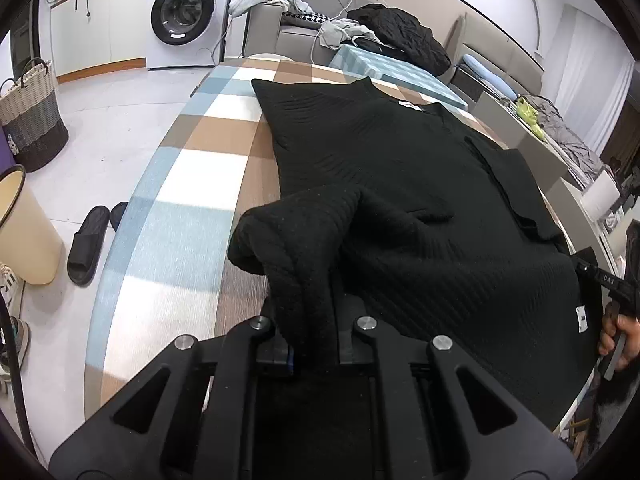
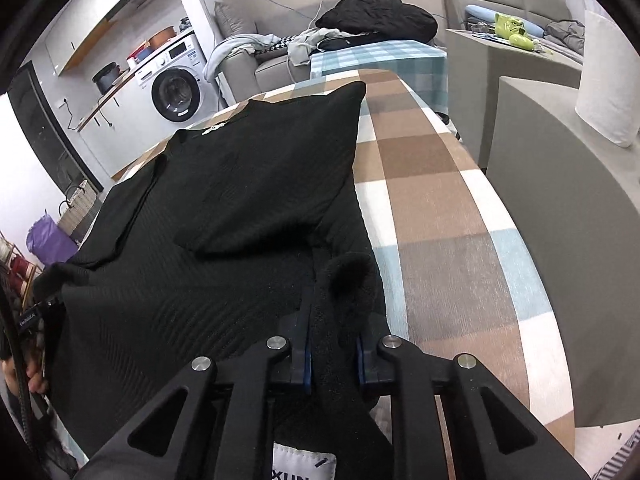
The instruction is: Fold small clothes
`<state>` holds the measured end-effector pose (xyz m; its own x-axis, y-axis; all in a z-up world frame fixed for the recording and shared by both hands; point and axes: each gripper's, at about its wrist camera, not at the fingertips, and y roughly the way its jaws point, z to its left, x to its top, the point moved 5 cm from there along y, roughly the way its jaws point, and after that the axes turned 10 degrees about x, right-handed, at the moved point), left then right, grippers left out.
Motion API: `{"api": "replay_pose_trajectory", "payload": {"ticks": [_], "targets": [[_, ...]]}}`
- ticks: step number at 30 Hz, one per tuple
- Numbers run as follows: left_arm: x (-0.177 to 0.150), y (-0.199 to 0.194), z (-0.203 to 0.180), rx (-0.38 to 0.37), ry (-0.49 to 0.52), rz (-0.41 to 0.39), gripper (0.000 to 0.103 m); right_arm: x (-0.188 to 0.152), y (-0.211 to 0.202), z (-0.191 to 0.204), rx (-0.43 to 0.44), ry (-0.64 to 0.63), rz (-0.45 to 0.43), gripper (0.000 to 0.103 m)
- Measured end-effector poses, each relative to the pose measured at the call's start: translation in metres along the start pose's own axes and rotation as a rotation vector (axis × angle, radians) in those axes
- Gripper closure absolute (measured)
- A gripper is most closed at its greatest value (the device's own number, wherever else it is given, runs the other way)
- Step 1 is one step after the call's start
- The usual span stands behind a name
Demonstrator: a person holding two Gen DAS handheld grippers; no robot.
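A black ribbed knit top (image 1: 400, 184) lies spread on the checked tablecloth (image 1: 192, 184), collar at the far end, both sleeves folded in over the body. My left gripper (image 1: 314, 344) is shut on a bunched fold of the top's near left hem, raised a little off the table. My right gripper (image 2: 332, 360) is shut on the near right hem of the same top (image 2: 224, 208), with a white label (image 2: 304, 466) hanging below the jaws. The right gripper's body and the hand holding it show at the right edge of the left wrist view (image 1: 616, 300).
The table (image 2: 432, 184) runs away from me. A grey sofa (image 2: 560, 220) stands right of it. A bed with dark clothes (image 1: 400, 36) lies beyond. On the floor at left are slippers (image 1: 86, 244), a cream bin (image 1: 24, 228), a woven basket (image 1: 32, 120) and a washing machine (image 1: 186, 12).
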<state>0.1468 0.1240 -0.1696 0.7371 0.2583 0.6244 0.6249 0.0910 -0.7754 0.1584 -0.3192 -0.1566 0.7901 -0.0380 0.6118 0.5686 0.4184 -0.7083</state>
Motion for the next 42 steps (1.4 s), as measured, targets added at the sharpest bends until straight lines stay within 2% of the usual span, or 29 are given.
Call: {"api": "replay_pose_trajectory", "payload": {"ticks": [8,10,11,13,15,17,19,23,30,31,33,35,36,37,38,40,42], "targets": [[-0.019,-0.023,0.007,0.009,0.004,0.003,0.094,-0.02,-0.019,0.0,0.025,-0.009,0.003,0.088],[-0.018,-0.025,0.01,0.013,-0.008,0.005,0.094,-0.019,-0.021,-0.002,0.027,0.008,-0.006,0.084],[-0.017,-0.026,0.012,0.012,-0.019,0.011,0.091,-0.018,-0.024,-0.003,0.035,0.018,-0.011,0.083],[-0.018,-0.027,0.015,0.024,-0.026,0.029,0.086,-0.019,-0.035,-0.003,0.059,0.032,-0.032,0.069],[-0.022,-0.033,0.021,0.047,-0.027,0.03,0.077,-0.023,-0.047,-0.005,0.069,0.028,-0.051,0.062],[-0.029,-0.042,0.026,0.043,-0.03,0.022,0.061,-0.032,-0.061,-0.006,0.078,0.014,-0.058,0.061],[-0.037,-0.049,0.029,0.03,-0.025,0.018,0.057,-0.043,-0.069,-0.007,0.085,0.003,-0.055,0.061],[-0.052,-0.053,0.028,0.035,0.005,0.023,0.057,-0.057,-0.068,-0.008,0.1,-0.01,-0.037,0.059],[-0.062,-0.053,0.03,0.064,0.019,0.013,0.057,-0.059,-0.058,-0.003,0.104,-0.024,-0.019,0.059],[-0.063,-0.054,0.03,0.065,0.02,0.008,0.058,-0.059,-0.058,-0.003,0.102,-0.026,-0.019,0.059],[-0.064,-0.055,0.031,0.07,0.022,-0.004,0.069,-0.061,-0.057,-0.004,0.101,-0.029,-0.017,0.059],[-0.064,-0.056,0.034,0.069,0.018,-0.009,0.095,-0.062,-0.056,-0.004,0.098,-0.032,-0.017,0.059],[-0.062,-0.056,0.035,0.051,0.007,-0.013,0.097,-0.062,-0.056,-0.004,0.095,-0.036,-0.017,0.062],[-0.06,-0.058,0.036,0.042,-0.004,-0.023,0.099,-0.063,-0.056,-0.003,0.091,-0.046,-0.015,0.077],[-0.058,-0.062,0.037,0.039,-0.013,-0.041,0.1,-0.063,-0.058,-0.003,0.082,-0.054,-0.02,0.085],[-0.054,-0.074,0.039,0.03,-0.03,-0.081,0.1,-0.06,-0.07,0.001,0.091,-0.081,-0.064,0.091],[-0.048,-0.09,0.039,0.007,-0.046,-0.129,0.1,-0.055,-0.083,0.004,0.108,-0.097,-0.114,0.092]]}}
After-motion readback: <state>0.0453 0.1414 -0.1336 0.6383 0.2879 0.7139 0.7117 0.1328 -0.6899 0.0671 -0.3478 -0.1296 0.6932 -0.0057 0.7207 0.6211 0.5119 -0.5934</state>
